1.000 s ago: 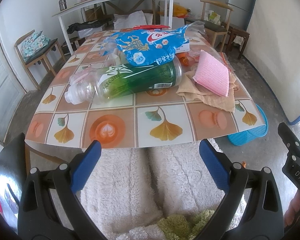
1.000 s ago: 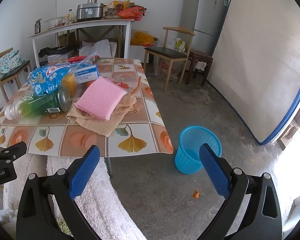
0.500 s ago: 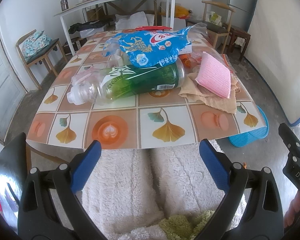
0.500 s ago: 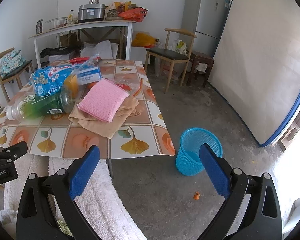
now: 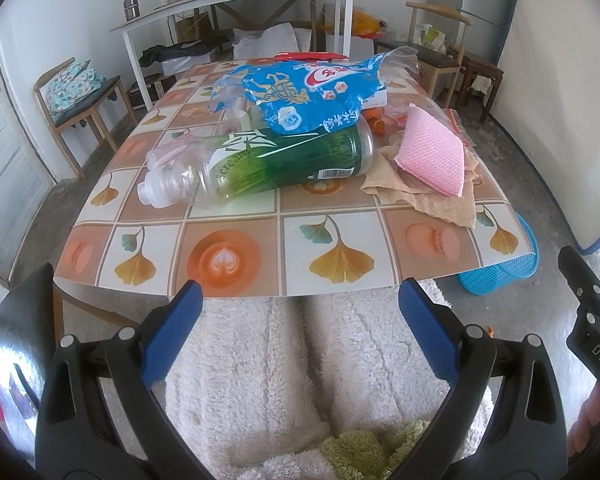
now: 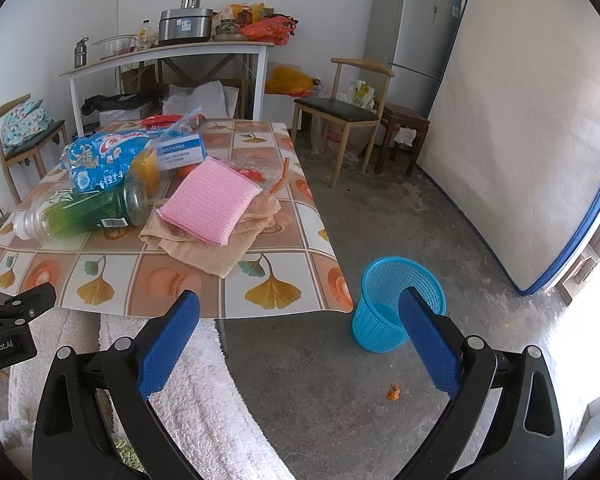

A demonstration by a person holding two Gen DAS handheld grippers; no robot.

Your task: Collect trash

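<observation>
Trash sits heaped on the tiled tablecloth of the table (image 5: 236,256), toward the far half at my twelve o'clock in the left wrist view. I note a green-labelled plastic bottle (image 5: 268,160) lying on its side, neck pointing to nine o'clock, with a blue snack bag (image 5: 308,96) resting on top of it. At two o'clock from the bottle, a pink sponge (image 5: 432,152) lies on crumpled tan paper (image 5: 440,200); both touch. In the right wrist view, a small white-and-blue box (image 6: 180,150) sits behind the sponge, beside the bag.

A blue mesh basket (image 6: 384,312) stands upright on the concrete floor, off the table's right corner, at my one o'clock in the right view. An orange scrap (image 6: 393,392) lies on the floor near it.

My left gripper (image 5: 296,320) hangs below the table's near edge, its blue pads spread wide and empty. My right gripper (image 6: 298,320) is likewise spread wide, gripping nothing, aimed between table corner and basket.
</observation>
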